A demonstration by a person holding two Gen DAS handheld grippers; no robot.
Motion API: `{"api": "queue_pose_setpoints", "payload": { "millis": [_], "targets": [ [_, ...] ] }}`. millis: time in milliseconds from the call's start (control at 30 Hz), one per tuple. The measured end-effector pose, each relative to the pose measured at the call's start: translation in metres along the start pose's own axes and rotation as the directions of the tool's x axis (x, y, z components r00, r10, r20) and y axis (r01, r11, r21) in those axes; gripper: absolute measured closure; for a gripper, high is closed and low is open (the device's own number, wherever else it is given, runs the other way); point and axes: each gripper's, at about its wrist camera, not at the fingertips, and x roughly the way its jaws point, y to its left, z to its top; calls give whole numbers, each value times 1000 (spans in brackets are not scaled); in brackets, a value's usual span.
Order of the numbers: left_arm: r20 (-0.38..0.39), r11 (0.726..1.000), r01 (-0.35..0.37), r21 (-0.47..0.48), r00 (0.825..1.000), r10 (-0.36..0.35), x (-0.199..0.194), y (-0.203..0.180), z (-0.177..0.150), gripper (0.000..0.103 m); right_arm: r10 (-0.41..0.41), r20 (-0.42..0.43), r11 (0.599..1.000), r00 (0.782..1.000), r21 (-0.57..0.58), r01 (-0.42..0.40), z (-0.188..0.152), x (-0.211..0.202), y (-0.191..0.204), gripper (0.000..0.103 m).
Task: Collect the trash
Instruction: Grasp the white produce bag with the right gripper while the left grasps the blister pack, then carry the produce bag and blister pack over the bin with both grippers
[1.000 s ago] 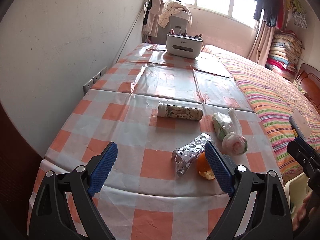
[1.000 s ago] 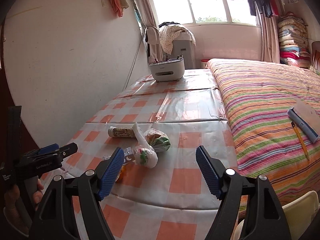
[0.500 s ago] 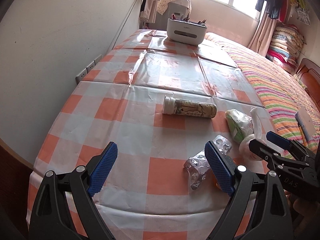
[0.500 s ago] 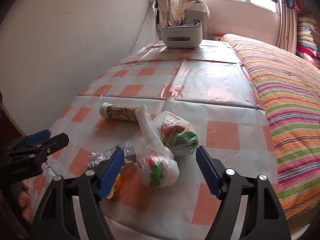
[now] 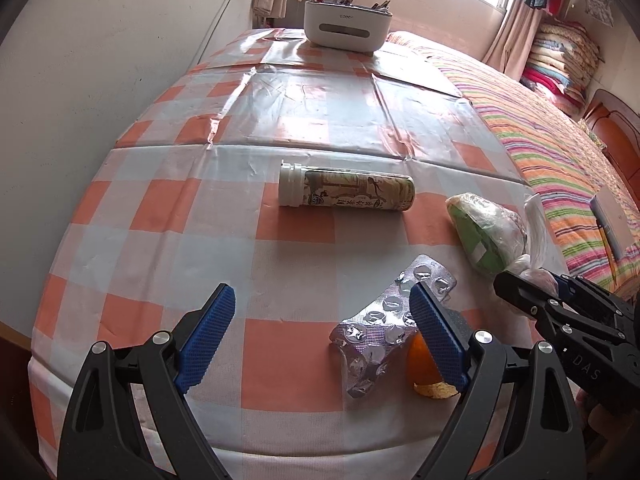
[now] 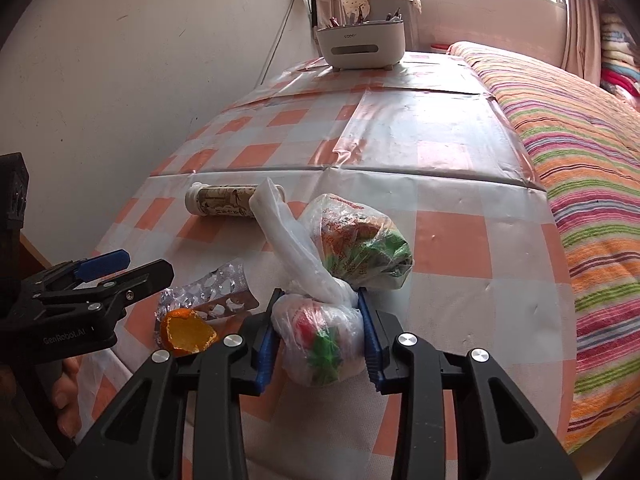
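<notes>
Right gripper (image 6: pixel 319 334) has its blue jaws pinched in on a knotted plastic bag (image 6: pixel 320 340), one pad pressed to each side, at the near edge of the table (image 6: pixel 452 240). The bag's twisted white tail rises from between the jaws and leans over the tube beyond. Just past the jaws, touching that tail, sits a second bag (image 6: pixel 362 250), green and orange inside. Left of the jaws lies an orange peel (image 6: pixel 186 332), partly under a crumpled silver pill sheet (image 6: pixel 212 294).

Left gripper (image 5: pixel 322 334) hangs wide open, holding nothing; its right pad covers part of the peel (image 5: pixel 424 366) and the sheet's (image 5: pixel 384 320) edge. Farther ahead, one printed tube (image 5: pixel 346 194) lies crosswise. At the far end, one white organizer box (image 5: pixel 346 24) with pens. Right of the table, a striped bed (image 6: pixel 580 152).

Count: two bags, one peel, one pill sheet, one tube.
</notes>
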Motion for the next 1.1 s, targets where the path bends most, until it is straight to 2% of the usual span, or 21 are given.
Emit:
{"api": "queue_pose_setpoints", "payload": {
  "millis": [200, 367, 600, 667, 733, 800, 933, 1100],
  "targets": [
    [-41, 999, 25, 48, 999, -23, 13, -21, -1, 15, 34, 42, 998, 999, 58, -37, -8, -23, -10, 68],
    [-115, 993, 116, 32, 987, -111, 24, -32, -2, 16, 42, 72, 997, 997, 65, -46, -9, -35, -11, 68],
    [-110, 993, 110, 51, 988, -104, 27, -38, -3, 16, 59, 96, 995, 994, 74, -66, -10, -45, -14, 68],
    [-104, 993, 103, 49, 990, -98, 26, -37, -3, 23, 60, 102, 995, 993, 78, -68, -11, -48, -15, 68],
    [-97, 995, 93, 48, 991, -88, 24, -35, -3, 39, 62, 108, 994, 992, 82, -71, -11, -49, -15, 68],
    [-101, 994, 107, 36, 990, -103, 24, -31, -2, 39, 63, 113, 993, 992, 89, -73, -11, -51, -16, 68],
    [-97, 995, 93, 25, 991, -91, 23, -26, -2, 41, 63, 119, 993, 991, 95, -75, -12, -54, -18, 68],
    [-39, 997, 68, -25, 997, -69, 13, -13, -1, 42, 54, 145, 994, 988, 90, -68, -12, -62, -19, 68]
  ]
}}
